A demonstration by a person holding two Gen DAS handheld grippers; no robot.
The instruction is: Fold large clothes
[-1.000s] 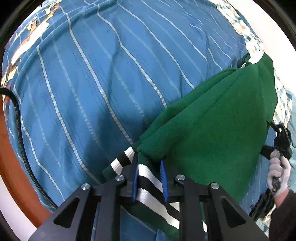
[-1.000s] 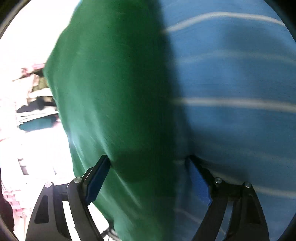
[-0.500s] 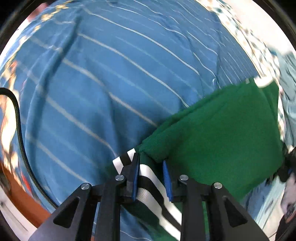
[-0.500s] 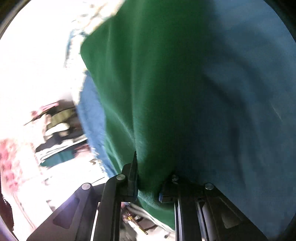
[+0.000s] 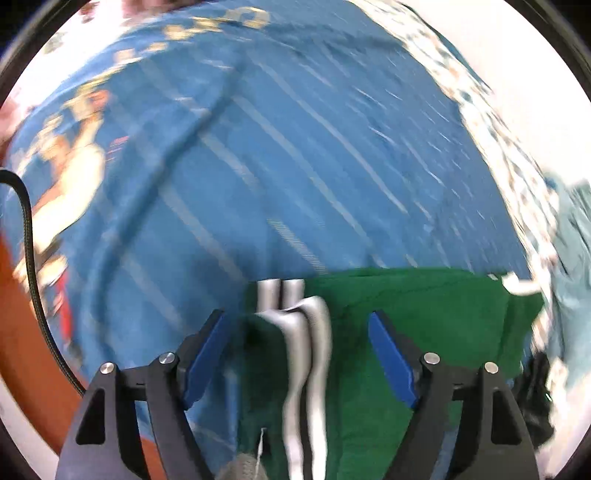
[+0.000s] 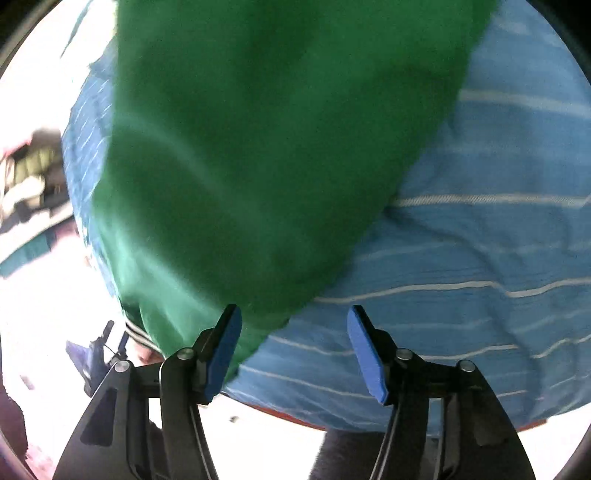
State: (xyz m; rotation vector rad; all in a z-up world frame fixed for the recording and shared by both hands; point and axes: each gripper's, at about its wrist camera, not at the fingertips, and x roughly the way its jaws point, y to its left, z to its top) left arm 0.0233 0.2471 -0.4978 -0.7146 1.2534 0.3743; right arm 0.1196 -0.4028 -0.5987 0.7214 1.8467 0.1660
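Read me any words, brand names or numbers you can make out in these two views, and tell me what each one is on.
None can be read.
Blue striped bedsheet: yellowish printed lettering along its far edge, too blurred to read.
Same sheet: a small red mark by the cartoon print, too small and blurred.
Green garment: no text visible in either view.

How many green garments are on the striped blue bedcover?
1: a green garment with a striped cuff, lying on the blue bedcover near its edge. Others may be hidden underneath.
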